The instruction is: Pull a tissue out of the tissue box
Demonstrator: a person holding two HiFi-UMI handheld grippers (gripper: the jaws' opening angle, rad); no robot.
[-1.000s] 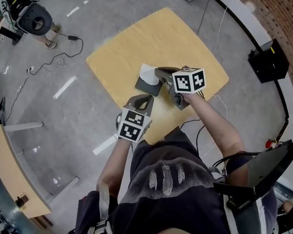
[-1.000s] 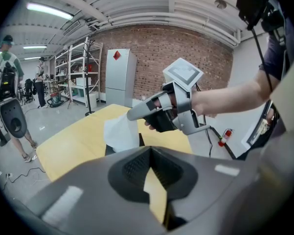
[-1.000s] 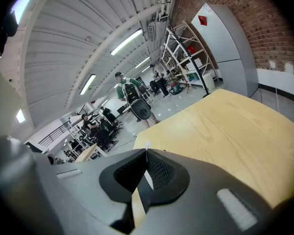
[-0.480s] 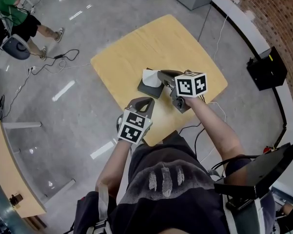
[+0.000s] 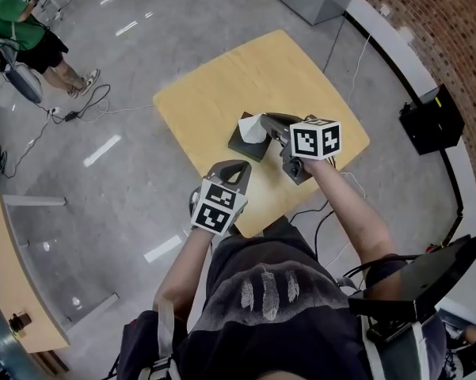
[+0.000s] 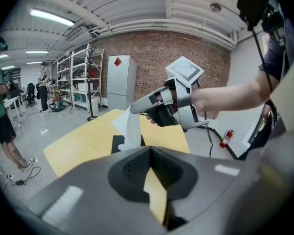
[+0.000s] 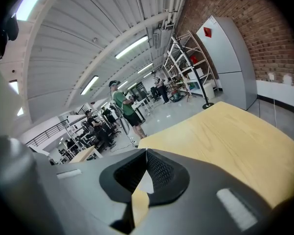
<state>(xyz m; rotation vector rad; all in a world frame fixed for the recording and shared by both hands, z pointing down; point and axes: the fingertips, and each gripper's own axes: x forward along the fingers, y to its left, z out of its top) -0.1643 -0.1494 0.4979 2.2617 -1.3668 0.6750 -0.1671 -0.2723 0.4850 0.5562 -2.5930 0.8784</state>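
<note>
Right gripper point(image 5: 267, 119) clamps tissue point(image 5: 251, 127); it rises from tissue box point(image 5: 238, 143)

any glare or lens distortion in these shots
Head view: bright streaks of glare on the floor, table evenly lit. Left gripper view: fisheye bend, dark corners, tissue clear. Right gripper view: same bend, ceiling lamps blown out.

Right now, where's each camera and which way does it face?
Head view: on the head, down at table, tissue box, both forearms.
Left gripper view: on the left gripper, past its shut jaws toward the right gripper pinching the tissue.
Right gripper view: over its own jaws, across the table toward people.
Head and left gripper views share the tissue.
</note>
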